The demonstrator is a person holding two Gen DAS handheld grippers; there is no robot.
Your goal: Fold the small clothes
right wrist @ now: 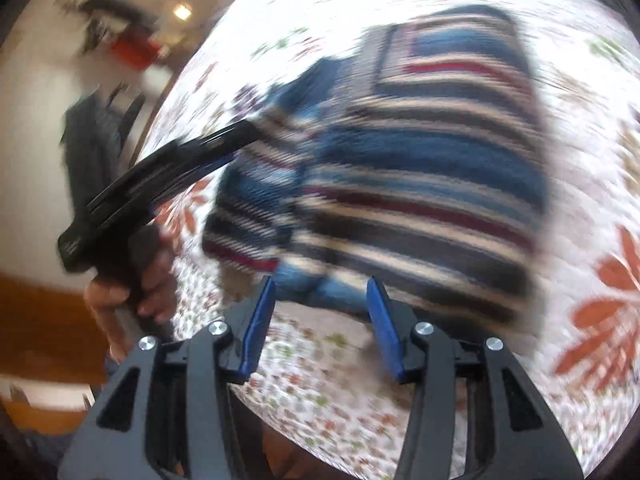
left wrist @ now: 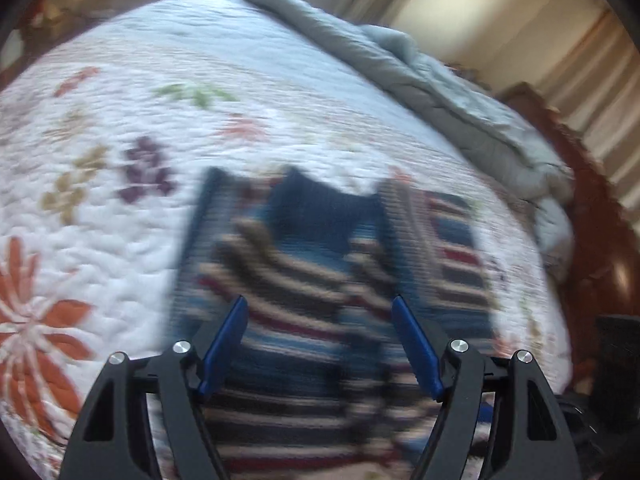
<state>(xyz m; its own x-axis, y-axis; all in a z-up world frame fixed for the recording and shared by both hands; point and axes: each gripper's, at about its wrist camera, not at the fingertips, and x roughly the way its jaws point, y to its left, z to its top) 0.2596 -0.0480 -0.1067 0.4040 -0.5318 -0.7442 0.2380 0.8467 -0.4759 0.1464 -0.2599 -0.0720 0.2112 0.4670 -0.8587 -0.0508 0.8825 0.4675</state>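
Sweater [right wrist: 420, 168] striped blue, cream (blurred)

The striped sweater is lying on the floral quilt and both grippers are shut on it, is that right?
Not quite. The striped sweater does lie on the floral quilt, but both the left gripper and the right gripper are open, as each wrist view shows.

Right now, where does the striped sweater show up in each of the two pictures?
Left wrist view: the sweater lies at lower centre on the quilt, straight ahead of the open left gripper.
Right wrist view: the sweater fills the upper centre and right, beyond the open right gripper.
Shared landmark: the orange flower on the quilt, at lower left in the first and far right in the second.
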